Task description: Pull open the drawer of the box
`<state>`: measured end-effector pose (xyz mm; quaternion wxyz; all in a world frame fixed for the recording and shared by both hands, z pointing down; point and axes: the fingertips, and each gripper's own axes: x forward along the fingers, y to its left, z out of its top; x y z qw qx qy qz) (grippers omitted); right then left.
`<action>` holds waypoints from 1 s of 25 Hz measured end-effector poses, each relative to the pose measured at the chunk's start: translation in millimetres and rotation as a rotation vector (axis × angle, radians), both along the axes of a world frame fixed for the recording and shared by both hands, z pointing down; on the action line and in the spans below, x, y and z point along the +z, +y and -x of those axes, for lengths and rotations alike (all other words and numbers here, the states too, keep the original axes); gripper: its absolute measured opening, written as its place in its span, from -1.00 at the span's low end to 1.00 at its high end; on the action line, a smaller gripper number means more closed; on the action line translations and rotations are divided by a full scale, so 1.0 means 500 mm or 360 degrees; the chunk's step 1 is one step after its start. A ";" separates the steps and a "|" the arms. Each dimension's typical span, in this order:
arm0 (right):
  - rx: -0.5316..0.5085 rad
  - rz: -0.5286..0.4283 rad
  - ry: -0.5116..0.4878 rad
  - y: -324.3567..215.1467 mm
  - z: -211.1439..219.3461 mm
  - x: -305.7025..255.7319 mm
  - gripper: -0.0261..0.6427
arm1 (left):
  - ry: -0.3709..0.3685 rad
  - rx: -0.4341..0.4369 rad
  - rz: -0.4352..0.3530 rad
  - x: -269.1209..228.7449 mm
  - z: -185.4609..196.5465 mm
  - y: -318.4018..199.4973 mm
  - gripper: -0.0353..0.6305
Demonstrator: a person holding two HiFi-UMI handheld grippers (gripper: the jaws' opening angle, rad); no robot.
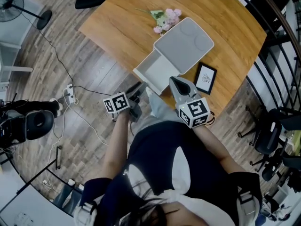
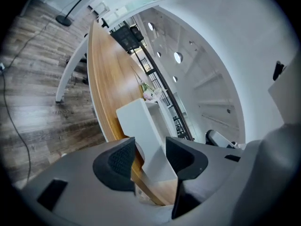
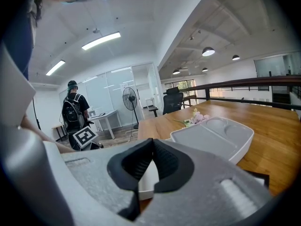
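Observation:
A white box (image 1: pixel 184 44) lies on the wooden table (image 1: pixel 117 18), its drawer (image 1: pixel 157 72) pulled out toward the table's near edge. My left gripper (image 1: pixel 140 86) hangs at the drawer's near left corner. In the left gripper view the gripper (image 2: pixel 150 145) is open, with the drawer's white front panel (image 2: pixel 141 121) standing between the pads and a gap showing at the left pad. My right gripper (image 1: pixel 174 81) sits at the drawer's near right side. Seen from the right gripper view, this gripper (image 3: pixel 152 145) is shut with its tips touching and nothing held, and the box (image 3: pixel 216 135) is just beyond.
Pink flowers (image 1: pixel 165 19) lie behind the box, and a black-framed picture (image 1: pixel 205 78) lies to its right. A power strip with cables (image 1: pixel 69 94) and a fan (image 1: pixel 14 4) are on the floor at left. Office chairs (image 1: pixel 268 131) stand at right. A person with a backpack (image 3: pixel 75 112) stands far off.

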<state>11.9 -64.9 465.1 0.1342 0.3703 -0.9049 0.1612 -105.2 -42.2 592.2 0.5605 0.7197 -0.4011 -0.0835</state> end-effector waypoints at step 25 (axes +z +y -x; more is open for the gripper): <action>-0.0040 -0.0140 0.0004 0.022 0.029 -0.061 -0.93 | -0.1123 0.0161 -0.0811 -0.248 -0.014 0.001 -0.68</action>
